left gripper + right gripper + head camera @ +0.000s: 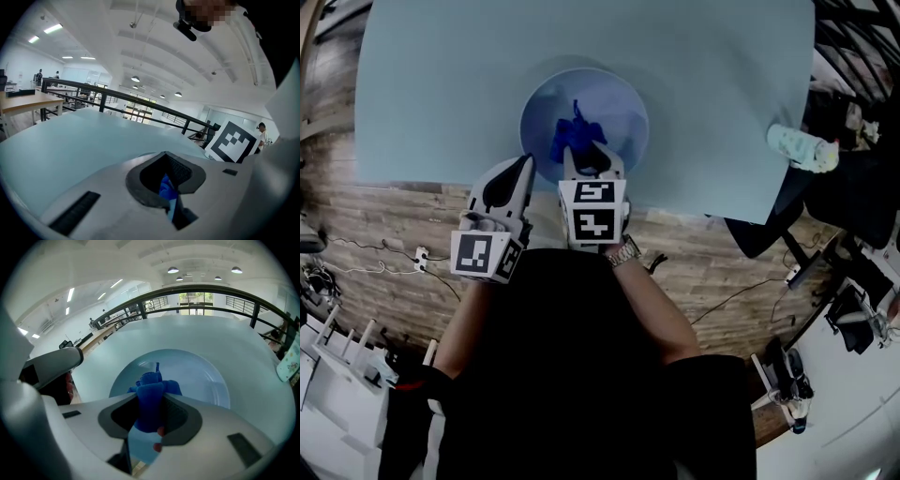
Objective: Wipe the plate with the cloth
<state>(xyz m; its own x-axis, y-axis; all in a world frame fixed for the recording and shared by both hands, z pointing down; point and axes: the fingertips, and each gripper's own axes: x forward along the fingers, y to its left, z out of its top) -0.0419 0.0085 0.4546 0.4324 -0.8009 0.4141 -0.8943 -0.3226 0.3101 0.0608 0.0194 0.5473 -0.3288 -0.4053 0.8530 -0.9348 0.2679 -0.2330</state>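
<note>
Bright, even indoor light from ceiling lamps [173, 270], which show as small white glare spots in both gripper views. The pale table [441, 84] is evenly lit. The head view is dimmer, its lower middle nearly black. All 3 views bulge like a fisheye, with black rounded corners in the 2 gripper views. Closest to the lens, the cloth [150, 401] and white surfaces are blurred; the plate [201, 376] behind is sharper.

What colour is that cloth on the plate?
Deep blue. The cloth shows best in the right gripper view, against the pale blue plate.
</note>
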